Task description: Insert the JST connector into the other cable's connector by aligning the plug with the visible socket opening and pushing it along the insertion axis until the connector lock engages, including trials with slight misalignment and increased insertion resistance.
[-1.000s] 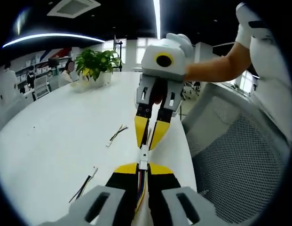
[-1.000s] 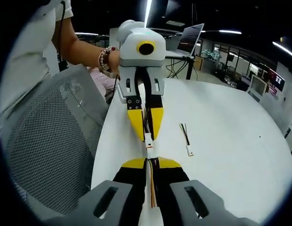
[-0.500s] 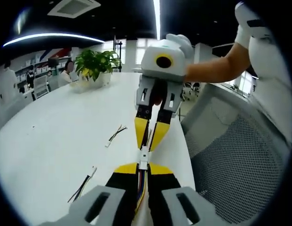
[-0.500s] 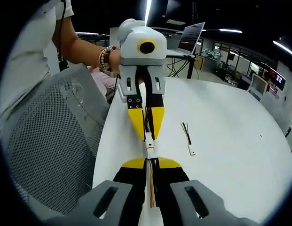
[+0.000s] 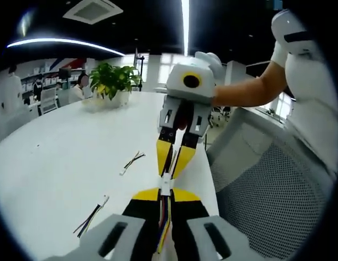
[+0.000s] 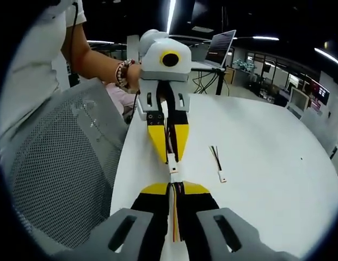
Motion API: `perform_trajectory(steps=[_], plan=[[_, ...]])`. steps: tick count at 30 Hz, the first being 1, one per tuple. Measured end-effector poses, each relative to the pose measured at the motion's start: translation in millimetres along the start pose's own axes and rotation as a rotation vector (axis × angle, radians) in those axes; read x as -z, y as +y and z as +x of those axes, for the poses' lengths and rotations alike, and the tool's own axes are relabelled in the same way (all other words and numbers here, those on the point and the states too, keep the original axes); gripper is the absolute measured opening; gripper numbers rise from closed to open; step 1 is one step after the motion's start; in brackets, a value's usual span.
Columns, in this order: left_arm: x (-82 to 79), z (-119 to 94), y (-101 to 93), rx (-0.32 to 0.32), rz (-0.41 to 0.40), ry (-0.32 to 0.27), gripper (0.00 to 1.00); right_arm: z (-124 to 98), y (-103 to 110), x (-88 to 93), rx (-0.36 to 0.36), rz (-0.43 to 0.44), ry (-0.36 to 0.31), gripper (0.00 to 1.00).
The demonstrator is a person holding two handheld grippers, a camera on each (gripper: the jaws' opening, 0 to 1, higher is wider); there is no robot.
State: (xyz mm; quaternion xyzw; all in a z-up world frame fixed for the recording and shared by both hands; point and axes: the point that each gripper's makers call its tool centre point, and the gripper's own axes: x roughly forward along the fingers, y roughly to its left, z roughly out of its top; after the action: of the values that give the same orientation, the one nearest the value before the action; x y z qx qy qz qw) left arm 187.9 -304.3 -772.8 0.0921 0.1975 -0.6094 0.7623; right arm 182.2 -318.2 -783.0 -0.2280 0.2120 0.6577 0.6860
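Two grippers joining connectors tip to tip.
Left gripper (image 5: 166, 192) is pinching the plug (image 5: 165, 184); right gripper (image 6: 173, 185) is pinching the socket (image 6: 172, 173); no writing legible.

My left gripper (image 5: 165, 191) and right gripper (image 6: 173, 186) are nose to nose, tips nearly touching, both clamped down with jaws pinched narrow. From the left gripper view the right gripper (image 5: 173, 161) points back at me, tilted slightly, bare forearm (image 5: 246, 92) running in from the right. In the right gripper view the left gripper (image 6: 170, 151) faces me, wrist (image 6: 123, 73) wearing a bead bracelet, arm entering from the left.
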Motion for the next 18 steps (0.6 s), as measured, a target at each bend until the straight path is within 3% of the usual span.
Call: perform_trajectory(steps=[8,18], plan=[[-10.6,-10.6,-5.3,0.033,-0.024,-0.087,0.0,-10.1,4.9,-16.3,-0.016,0.069,-0.126,0.04],[-26.5,-16.9,-12.5,0.064,-0.028,-0.175,0.0,-17.9,10.5,-34.8,-0.023,0.062,-0.182,0.04]])
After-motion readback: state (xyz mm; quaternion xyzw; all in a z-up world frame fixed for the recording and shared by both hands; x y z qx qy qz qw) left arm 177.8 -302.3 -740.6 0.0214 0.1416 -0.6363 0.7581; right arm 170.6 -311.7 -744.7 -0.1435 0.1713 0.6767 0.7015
